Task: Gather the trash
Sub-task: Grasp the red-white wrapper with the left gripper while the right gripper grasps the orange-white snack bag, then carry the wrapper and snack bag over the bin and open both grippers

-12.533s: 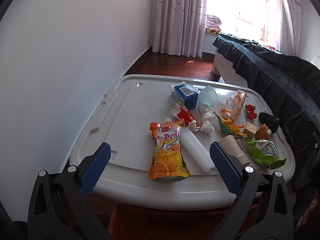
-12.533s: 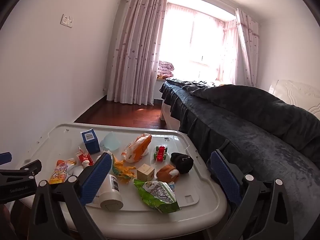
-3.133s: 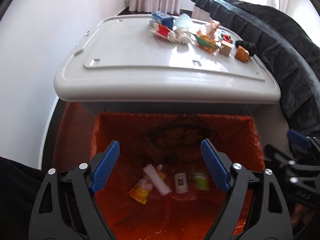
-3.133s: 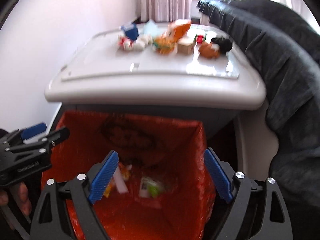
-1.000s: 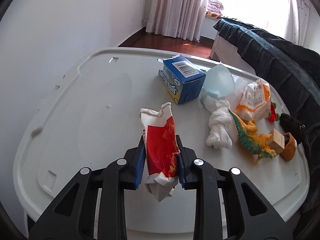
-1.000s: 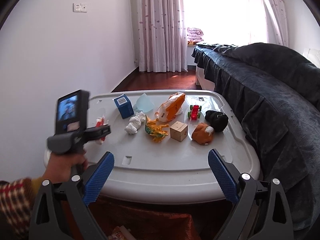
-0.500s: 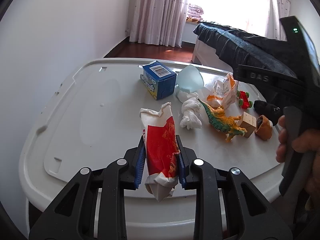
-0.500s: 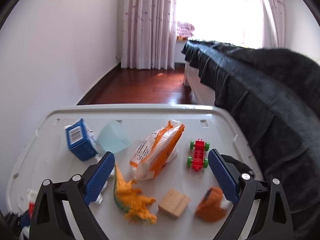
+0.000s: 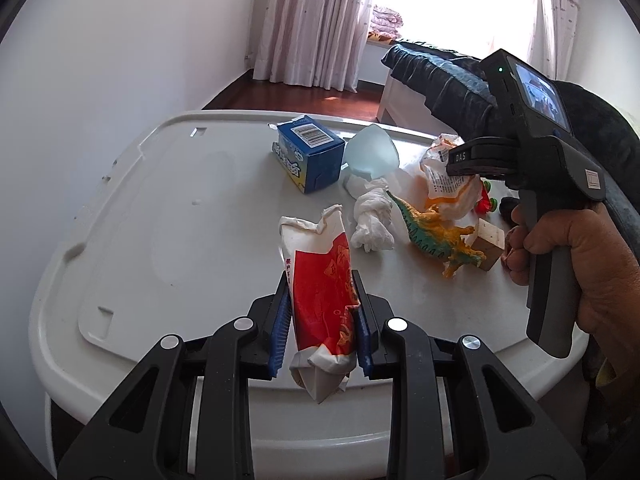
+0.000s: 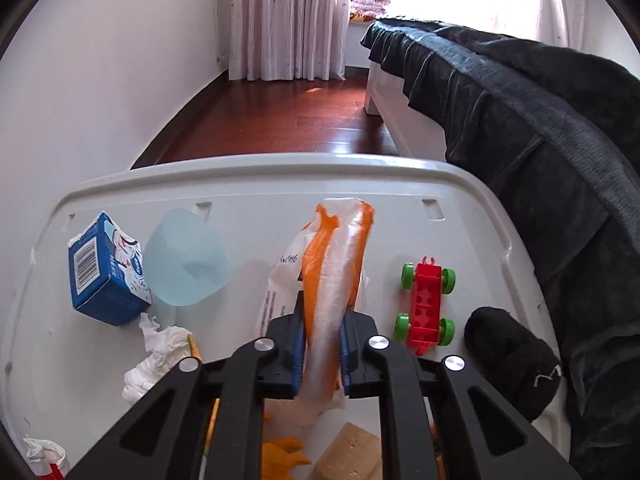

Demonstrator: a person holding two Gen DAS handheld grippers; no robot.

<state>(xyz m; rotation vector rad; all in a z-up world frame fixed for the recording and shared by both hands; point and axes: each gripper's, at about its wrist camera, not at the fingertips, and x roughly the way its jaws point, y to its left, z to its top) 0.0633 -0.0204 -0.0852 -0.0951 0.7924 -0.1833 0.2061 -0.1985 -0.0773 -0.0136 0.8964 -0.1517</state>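
Both claws loaded. Left claw [image 9: 320, 322] clenched on the red-and-white wrapper [image 9: 320, 288], held upright above the near edge of the bench [image 9: 168, 200], clear of its surface. Right claw [image 10: 320, 350] clenched on the orange-and-clear plastic bag [image 10: 334, 276]; its blue pads pinch the bag's middle, and the bag looks to rest partly on the bench, so I judge this grasp fresh and not yet lifted. Seen from the left wrist view, the person's hand [image 9: 576, 248] grips the right claw's handle over the far right of the bench. Trash left on the bench, by my reading: blue carton [image 9: 310, 156], pale blue crumpled cup [image 9: 372, 152], white tissue wad [image 9: 372, 220]. Not trash, probably to stay: toy dinosaur [image 9: 436, 232], wooden block [image 9: 490, 248], red toy car [image 10: 426, 306], black plush item [image 10: 512, 356]. No bin is visible in either view, so where these two pieces go cannot be confirmed here. Status: two items in hand awaiting disposal, about three pieces left to collect, so the task is partway through.
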